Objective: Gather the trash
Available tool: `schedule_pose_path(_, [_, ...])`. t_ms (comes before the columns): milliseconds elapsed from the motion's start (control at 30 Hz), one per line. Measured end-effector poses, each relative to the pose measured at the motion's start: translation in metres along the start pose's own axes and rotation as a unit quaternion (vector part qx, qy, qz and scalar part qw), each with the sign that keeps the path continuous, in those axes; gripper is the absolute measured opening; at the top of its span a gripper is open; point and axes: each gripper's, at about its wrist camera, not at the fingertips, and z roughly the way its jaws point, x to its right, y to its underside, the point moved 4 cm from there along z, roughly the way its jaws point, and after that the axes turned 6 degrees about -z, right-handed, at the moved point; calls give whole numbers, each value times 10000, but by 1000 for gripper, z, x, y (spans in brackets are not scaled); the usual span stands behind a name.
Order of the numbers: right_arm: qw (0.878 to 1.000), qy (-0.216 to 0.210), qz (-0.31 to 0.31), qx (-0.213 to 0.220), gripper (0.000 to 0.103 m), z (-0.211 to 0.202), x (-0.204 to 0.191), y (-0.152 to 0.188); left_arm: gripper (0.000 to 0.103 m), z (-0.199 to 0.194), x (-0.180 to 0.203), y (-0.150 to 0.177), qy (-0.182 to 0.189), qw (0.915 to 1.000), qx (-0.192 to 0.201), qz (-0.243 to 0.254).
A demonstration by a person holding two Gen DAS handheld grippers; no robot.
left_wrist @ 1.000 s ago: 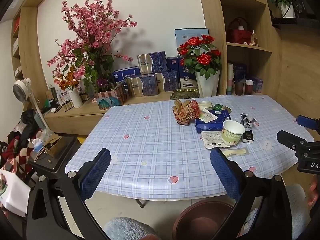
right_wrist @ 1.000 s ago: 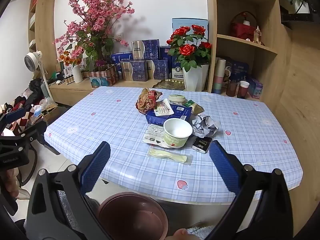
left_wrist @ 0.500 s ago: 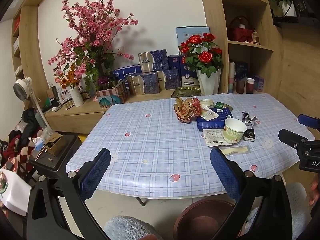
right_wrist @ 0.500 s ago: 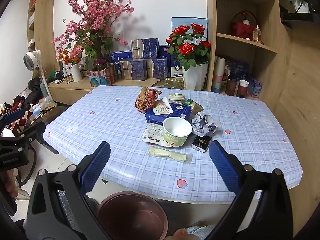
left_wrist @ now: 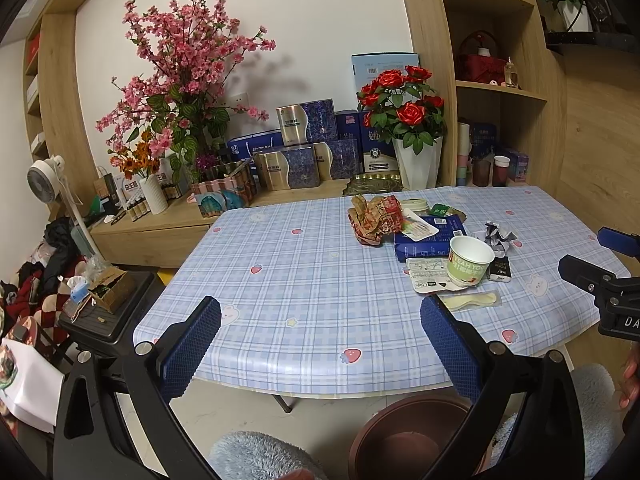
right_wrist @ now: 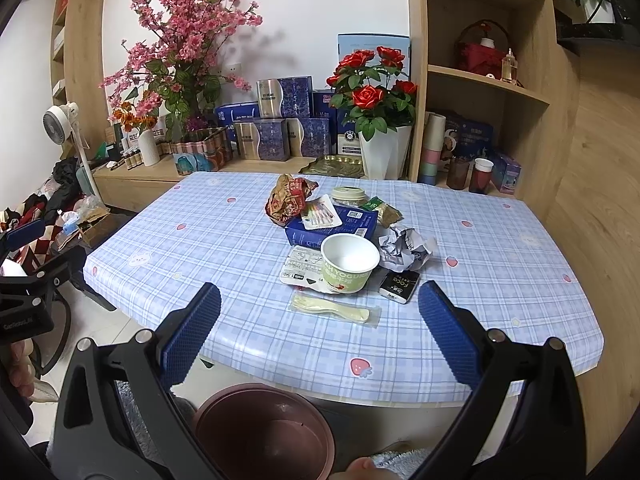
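Trash lies in a heap on the checked table (right_wrist: 224, 240): a yogurt cup (right_wrist: 349, 263) (left_wrist: 469, 261), a wrapped plastic spoon (right_wrist: 335, 311) (left_wrist: 472, 302), crumpled paper (right_wrist: 404, 246), a small black packet (right_wrist: 399, 286), a blue box (right_wrist: 332, 226) and a crumpled red-brown wrapper (right_wrist: 289, 199) (left_wrist: 374, 220). A brown bin (right_wrist: 262, 434) (left_wrist: 404, 440) stands on the floor below the table's near edge. My right gripper (right_wrist: 319, 334) is open and empty, held before the spoon. My left gripper (left_wrist: 320, 346) is open and empty at the table's near left edge.
Behind the table a low cabinet carries a white vase of red roses (right_wrist: 378, 120), pink blossoms (right_wrist: 180, 52) and gift boxes (right_wrist: 280, 120). Shelves (right_wrist: 488, 80) rise at the right. A fan (right_wrist: 60, 120), clothes and a stool (left_wrist: 112, 316) crowd the left floor.
Both views have dipped slightly, so the table and trash sit a little higher in frame. Both grippers stay open and nothing on the table has moved.
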Motion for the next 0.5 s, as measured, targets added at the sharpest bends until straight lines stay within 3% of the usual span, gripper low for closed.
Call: schedule_pose_path(500, [10000,4,-4,3,97,0,0,1,98,0,0,1,-6,10000,-8,8])
